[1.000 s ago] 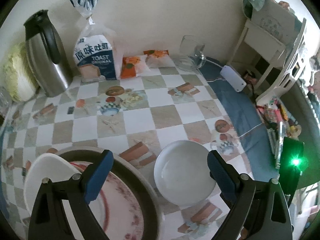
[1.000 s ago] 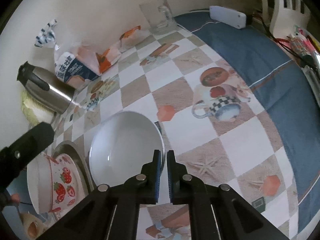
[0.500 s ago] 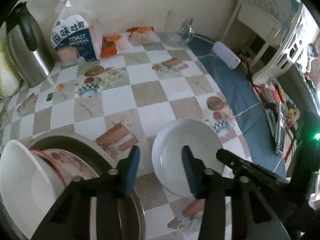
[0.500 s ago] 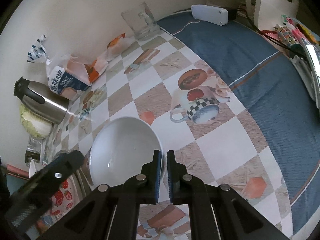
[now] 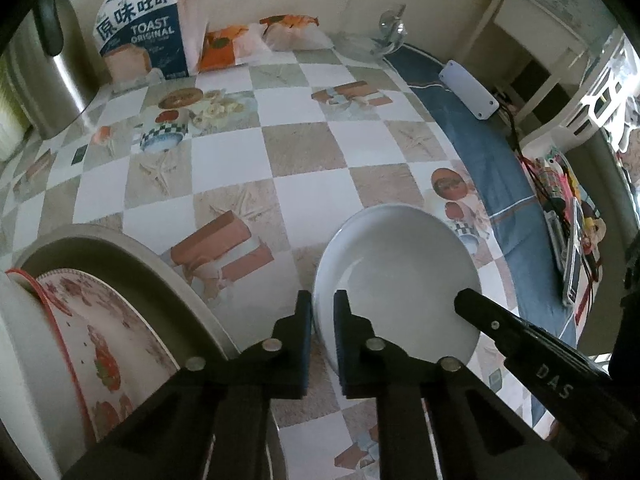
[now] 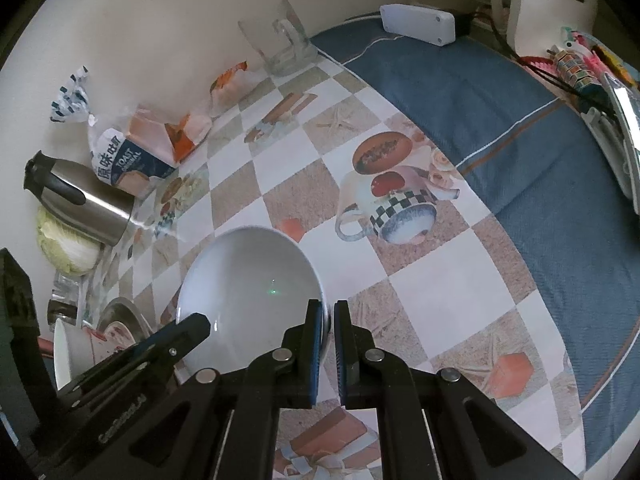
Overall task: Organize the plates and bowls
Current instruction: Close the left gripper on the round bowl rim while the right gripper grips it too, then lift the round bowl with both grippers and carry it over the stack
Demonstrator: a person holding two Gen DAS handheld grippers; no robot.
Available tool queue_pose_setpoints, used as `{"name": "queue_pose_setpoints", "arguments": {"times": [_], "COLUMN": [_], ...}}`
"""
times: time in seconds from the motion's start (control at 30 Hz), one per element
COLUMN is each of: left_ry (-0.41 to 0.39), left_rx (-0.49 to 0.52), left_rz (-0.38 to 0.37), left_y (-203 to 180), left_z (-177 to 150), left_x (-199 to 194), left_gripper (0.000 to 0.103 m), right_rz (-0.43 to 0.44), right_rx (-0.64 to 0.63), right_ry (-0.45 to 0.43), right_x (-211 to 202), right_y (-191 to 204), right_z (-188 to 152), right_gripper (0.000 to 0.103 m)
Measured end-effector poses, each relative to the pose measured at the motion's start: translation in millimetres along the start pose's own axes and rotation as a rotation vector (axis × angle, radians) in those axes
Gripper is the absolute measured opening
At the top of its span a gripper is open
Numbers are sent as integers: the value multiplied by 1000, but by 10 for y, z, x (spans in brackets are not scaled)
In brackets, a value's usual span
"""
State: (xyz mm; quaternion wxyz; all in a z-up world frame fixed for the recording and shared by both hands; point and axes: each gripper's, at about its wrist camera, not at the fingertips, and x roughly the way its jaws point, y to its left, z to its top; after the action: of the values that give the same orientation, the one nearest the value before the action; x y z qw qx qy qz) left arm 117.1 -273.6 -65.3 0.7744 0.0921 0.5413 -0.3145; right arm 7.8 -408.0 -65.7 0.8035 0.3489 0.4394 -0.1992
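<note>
A plain white bowl [image 5: 396,280] is held between both grippers above the checkered tablecloth. My left gripper [image 5: 322,312] is shut on its left rim. My right gripper [image 6: 328,320] is shut on its right rim; the bowl [image 6: 248,292] tilts a little. To the left, a metal basin [image 5: 132,256] holds a strawberry-patterned plate [image 5: 104,344] and a white bowl [image 5: 24,360] standing on edge; they also show in the right wrist view [image 6: 92,344].
A steel kettle [image 6: 80,204], a toast bag [image 5: 140,36], snack packets [image 5: 224,40] and a glass mug [image 6: 280,44] line the back wall. A cabbage [image 6: 64,248] sits by the kettle. A white power strip [image 6: 416,24] lies on the blue cloth at right.
My left gripper moved in from wide open and closed on the bowl's left rim. The right gripper stayed shut on the right rim. The bowl has lifted slightly.
</note>
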Motion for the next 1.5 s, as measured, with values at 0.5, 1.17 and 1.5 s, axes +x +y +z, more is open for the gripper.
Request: {"name": "queue_pose_setpoints", "arguments": {"times": [0.5,1.17,1.5], "left_ry": [-69,-289,-360], "left_rx": [38,64,-36], "left_rz": [9,90,131], "left_y": [-64,193,723], "left_z": [36,-45,-293], "left_x": [-198,-1353,-1800], "left_gripper": [9,9,9], "right_rz": [-10,103,192], "right_rx": [-35,-159,-265], "right_ry": [-16,-173,-171], "right_x": [-81,-885,-973], "right_y": [88,800,1416], "right_z": [1,-38,-244], "right_gripper": [7,8,8]}}
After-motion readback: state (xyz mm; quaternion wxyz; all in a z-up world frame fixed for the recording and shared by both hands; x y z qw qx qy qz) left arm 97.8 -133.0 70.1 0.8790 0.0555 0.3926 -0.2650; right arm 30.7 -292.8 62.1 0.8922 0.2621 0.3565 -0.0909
